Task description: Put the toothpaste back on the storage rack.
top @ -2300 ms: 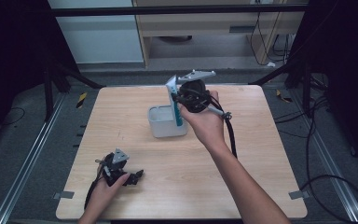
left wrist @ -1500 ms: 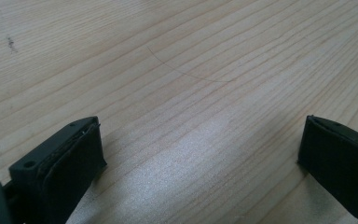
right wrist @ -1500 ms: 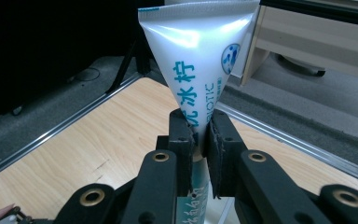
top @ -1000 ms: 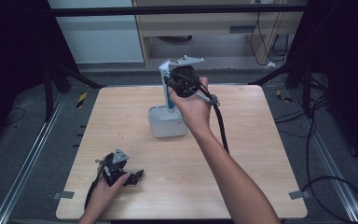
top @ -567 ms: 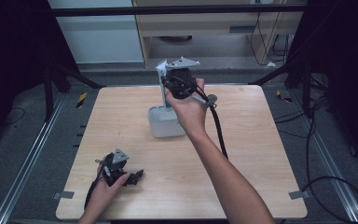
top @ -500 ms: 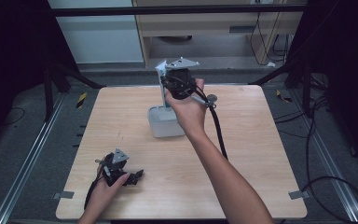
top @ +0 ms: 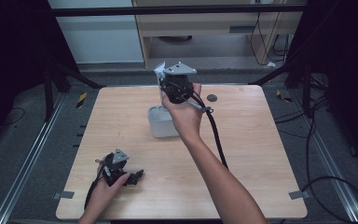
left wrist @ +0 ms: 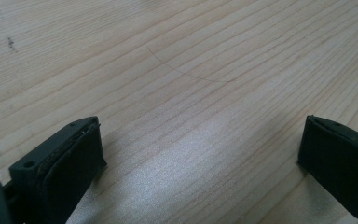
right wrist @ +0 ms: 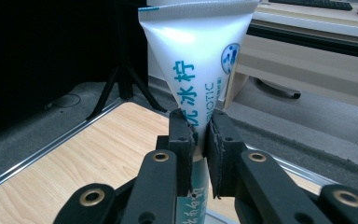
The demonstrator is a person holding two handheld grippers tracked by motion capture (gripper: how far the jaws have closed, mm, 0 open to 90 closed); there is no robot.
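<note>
High view: a wooden table is seen from above. The right gripper is held aloft over a small grey bin near the table's middle, and a white tube is clamped upright between its jaws. The left gripper is rested on the table near the front edge, well apart from the bin.

Left gripper view: the two jaws are spread wide, with nothing but bare wood grain between them.

Right gripper view: the jaws are clenched on the tube about midway along it; the flat crimped end rises above them and the rest runs down below them.

The tube is judged already picked up; lowering it into the bin and letting go appear to be left. Compared with the earliest frame, the right gripper is now nearer the table's far edge, and the tube looks less tilted.
</note>
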